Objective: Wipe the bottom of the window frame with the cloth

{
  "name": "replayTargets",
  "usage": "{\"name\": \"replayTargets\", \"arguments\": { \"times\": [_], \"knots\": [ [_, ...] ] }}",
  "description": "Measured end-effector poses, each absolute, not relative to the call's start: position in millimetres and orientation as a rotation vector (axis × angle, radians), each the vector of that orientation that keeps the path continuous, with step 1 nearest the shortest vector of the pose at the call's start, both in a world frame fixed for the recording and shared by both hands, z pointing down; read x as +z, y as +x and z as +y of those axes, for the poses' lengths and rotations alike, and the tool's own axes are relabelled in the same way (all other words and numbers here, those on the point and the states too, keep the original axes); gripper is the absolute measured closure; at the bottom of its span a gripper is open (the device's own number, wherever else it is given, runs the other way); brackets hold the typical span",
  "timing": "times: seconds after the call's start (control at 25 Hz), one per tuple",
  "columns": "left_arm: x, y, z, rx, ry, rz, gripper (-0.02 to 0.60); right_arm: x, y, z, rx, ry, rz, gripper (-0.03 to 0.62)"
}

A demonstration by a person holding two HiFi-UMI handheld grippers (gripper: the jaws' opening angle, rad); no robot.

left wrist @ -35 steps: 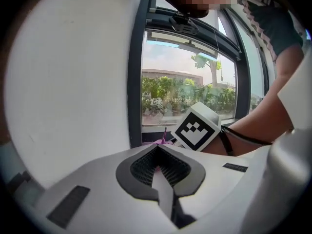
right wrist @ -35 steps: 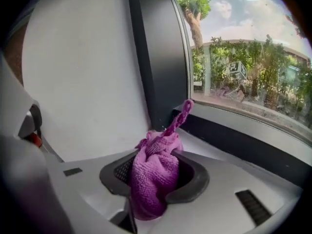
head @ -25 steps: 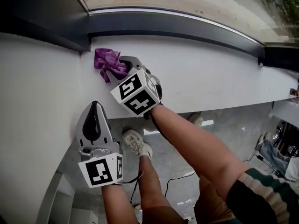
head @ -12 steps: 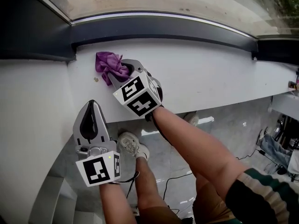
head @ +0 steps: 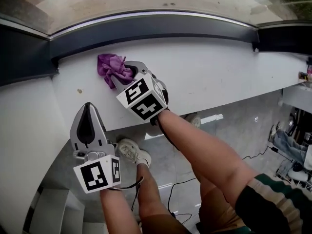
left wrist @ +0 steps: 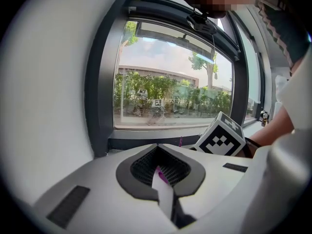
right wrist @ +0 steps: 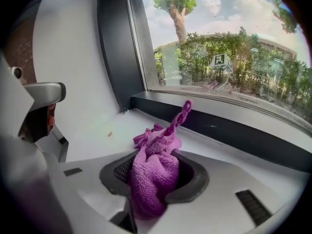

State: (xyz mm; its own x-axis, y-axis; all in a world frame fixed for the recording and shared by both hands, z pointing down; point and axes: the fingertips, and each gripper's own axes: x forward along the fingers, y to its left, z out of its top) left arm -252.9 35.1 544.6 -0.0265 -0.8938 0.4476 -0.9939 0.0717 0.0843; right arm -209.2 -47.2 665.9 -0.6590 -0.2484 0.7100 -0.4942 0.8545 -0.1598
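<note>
A crumpled purple cloth (head: 110, 66) lies bunched on the white sill (head: 214, 77), just below the dark bottom bar of the window frame (head: 161, 27). My right gripper (head: 125, 74) is shut on the cloth, and its marker cube sits behind the jaws. In the right gripper view the cloth (right wrist: 155, 165) fills the jaws of the right gripper (right wrist: 152, 189), and one twisted end sticks up toward the dark frame (right wrist: 239, 131). My left gripper (head: 87, 106) is shut with nothing in it and hangs off the sill's front edge. In the left gripper view, the left gripper (left wrist: 160, 180) points at the window.
A small brown speck (head: 79, 90) lies on the sill left of the cloth. The frame's dark upright (head: 24, 57) meets the sill at the left. Below the sill are a grey floor, the person's shoe (head: 127, 151) and cables (head: 175, 189). Clutter stands at the far right (head: 292, 145).
My right gripper has dragged the cloth to the right along the sill, away from the left corner of the frame. A speck now shows on the sill behind it. The left gripper stayed shut.
</note>
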Motion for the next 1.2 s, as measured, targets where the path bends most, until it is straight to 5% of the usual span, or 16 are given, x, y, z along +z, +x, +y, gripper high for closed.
{"name": "replayTargets", "arguments": {
  "times": [1.2],
  "knots": [
    [549.8, -54.4, -56.9, 0.437, 2.097, -1.721, 0.574, 668.2, 14.1, -113.1, 0.521, 0.742, -2.246, 0.447]
  ]
}}
